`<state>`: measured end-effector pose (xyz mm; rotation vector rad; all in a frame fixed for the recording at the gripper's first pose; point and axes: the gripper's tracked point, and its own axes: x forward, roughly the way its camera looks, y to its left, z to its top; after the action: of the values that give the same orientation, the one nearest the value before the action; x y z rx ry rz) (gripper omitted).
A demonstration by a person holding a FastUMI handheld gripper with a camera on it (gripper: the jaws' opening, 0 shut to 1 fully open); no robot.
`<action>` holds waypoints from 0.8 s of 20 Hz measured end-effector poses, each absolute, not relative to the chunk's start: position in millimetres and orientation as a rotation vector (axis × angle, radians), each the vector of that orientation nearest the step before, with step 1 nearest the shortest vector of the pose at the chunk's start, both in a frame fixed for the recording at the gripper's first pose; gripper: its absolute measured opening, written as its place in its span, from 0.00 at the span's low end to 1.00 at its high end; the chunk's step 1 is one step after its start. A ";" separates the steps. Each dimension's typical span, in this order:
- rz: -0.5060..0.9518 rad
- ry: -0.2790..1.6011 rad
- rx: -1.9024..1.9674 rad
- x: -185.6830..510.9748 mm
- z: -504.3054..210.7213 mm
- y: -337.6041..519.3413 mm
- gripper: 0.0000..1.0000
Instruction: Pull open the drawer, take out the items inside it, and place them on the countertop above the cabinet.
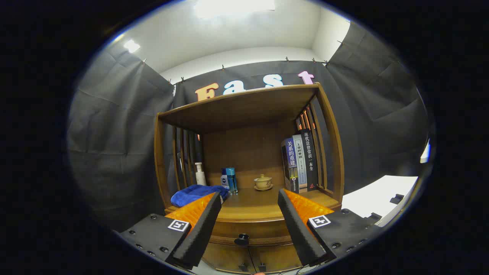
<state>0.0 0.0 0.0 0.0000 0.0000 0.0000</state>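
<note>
A wooden cabinet stands ahead of me, with a countertop under a roofed shelf. Below the countertop's front edge is the drawer front, shut, with a dark round knob at its middle. My gripper is open, its two fingers spread wide, and nothing lies between them. The knob sits below and between the fingers, a short way ahead. The inside of the drawer is hidden.
On the countertop lie a blue cloth at the left, a white pump bottle, a blue bottle, a small lidded teacup and several upright books at the right. A white table stands right of the cabinet.
</note>
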 end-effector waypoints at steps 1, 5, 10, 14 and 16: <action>-0.004 -0.007 0.002 -0.5 2.1 -0.8 0.98; -0.001 -0.027 0.004 -3.7 10.2 2.5 0.98; 0.006 -0.035 -0.012 -4.6 12.7 6.2 0.98; -0.009 -0.022 -0.026 -3.2 7.3 2.4 0.98; -0.003 -0.024 -0.027 -2.3 7.6 6.0 0.98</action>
<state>-2.3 6.0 7.6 -0.0270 -0.0239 -0.0033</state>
